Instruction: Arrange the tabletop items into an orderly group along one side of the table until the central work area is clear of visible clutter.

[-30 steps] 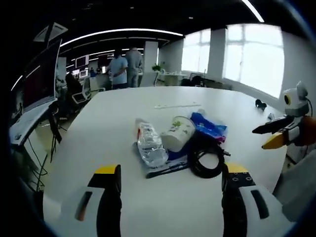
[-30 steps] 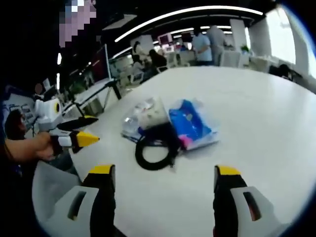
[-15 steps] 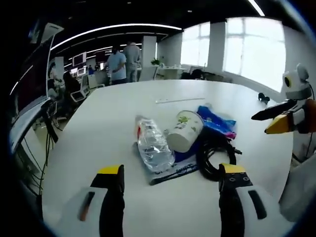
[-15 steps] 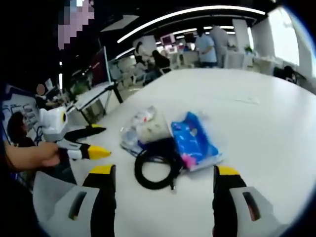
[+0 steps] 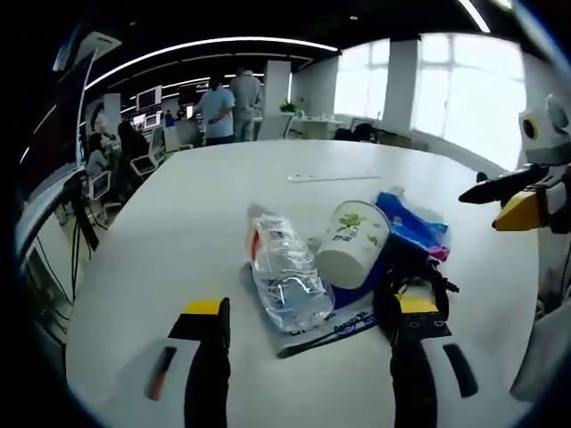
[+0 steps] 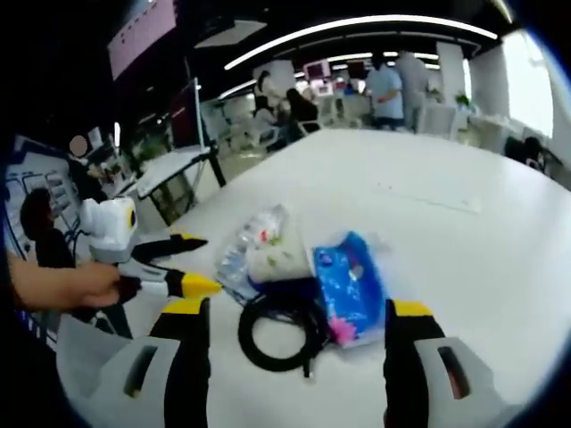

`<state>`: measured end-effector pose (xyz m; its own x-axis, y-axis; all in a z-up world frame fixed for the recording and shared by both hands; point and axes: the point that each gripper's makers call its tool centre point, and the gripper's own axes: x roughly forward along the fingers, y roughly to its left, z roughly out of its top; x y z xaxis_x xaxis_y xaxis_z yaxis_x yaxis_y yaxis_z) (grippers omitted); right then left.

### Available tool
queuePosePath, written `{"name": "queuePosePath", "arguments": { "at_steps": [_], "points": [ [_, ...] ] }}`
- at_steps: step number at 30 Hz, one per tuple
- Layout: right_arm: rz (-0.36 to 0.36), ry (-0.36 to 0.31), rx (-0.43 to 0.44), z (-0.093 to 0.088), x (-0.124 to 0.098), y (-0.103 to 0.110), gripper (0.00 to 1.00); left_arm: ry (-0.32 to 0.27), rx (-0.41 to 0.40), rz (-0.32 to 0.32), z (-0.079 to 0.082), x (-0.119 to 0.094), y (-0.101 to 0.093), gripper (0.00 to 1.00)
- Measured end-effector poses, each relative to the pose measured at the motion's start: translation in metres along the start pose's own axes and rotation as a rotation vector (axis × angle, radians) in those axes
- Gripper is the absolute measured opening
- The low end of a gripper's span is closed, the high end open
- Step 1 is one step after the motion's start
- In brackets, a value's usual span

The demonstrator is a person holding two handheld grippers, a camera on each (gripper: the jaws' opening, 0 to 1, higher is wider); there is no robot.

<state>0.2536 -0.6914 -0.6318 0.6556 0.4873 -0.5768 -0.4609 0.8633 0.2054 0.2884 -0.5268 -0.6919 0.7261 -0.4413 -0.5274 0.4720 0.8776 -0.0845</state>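
On the white table, which runs wide and bare toward the far edge and the windows, the clutter sits bunched in one small cluster close to the near side. Open tabletop lies all around the cluster: to its left in the left gripper view, and behind and to its right in the right gripper view.

The clear plastic bottle lies on its side, partly on a flat plastic sleeve. Just beside it, touching, a white paper cup lies tipped over, its base toward the camera. Behind the cup is a blue packet, and a black coiled cable rests against the packet's near edge. A thin white strip lies well apart, farther up the table.

The left gripper hovers with jaws spread apart, holding nothing, just short of the bottle. The right gripper is likewise spread wide and empty, above the cable.
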Motion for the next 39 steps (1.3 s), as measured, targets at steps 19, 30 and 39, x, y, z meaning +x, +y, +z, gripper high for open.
{"name": "queuePosePath", "arguments": {
  "at_steps": [19, 30, 39],
  "points": [
    [0.022, 0.001, -0.012, 0.02, 0.022, 0.006, 0.77, -0.023, -0.029, 0.013, 0.014, 0.024, 0.008, 0.55],
    [0.035, -0.009, -0.032, 0.039, 0.037, 0.008, 0.77, 0.022, -0.012, 0.025, 0.003, 0.032, 0.006, 0.51],
    [0.058, -0.014, -0.045, 0.054, 0.055, 0.015, 0.77, 0.07, 0.044, 0.054, 0.0, 0.037, 0.01, 0.47]
  ]
}}
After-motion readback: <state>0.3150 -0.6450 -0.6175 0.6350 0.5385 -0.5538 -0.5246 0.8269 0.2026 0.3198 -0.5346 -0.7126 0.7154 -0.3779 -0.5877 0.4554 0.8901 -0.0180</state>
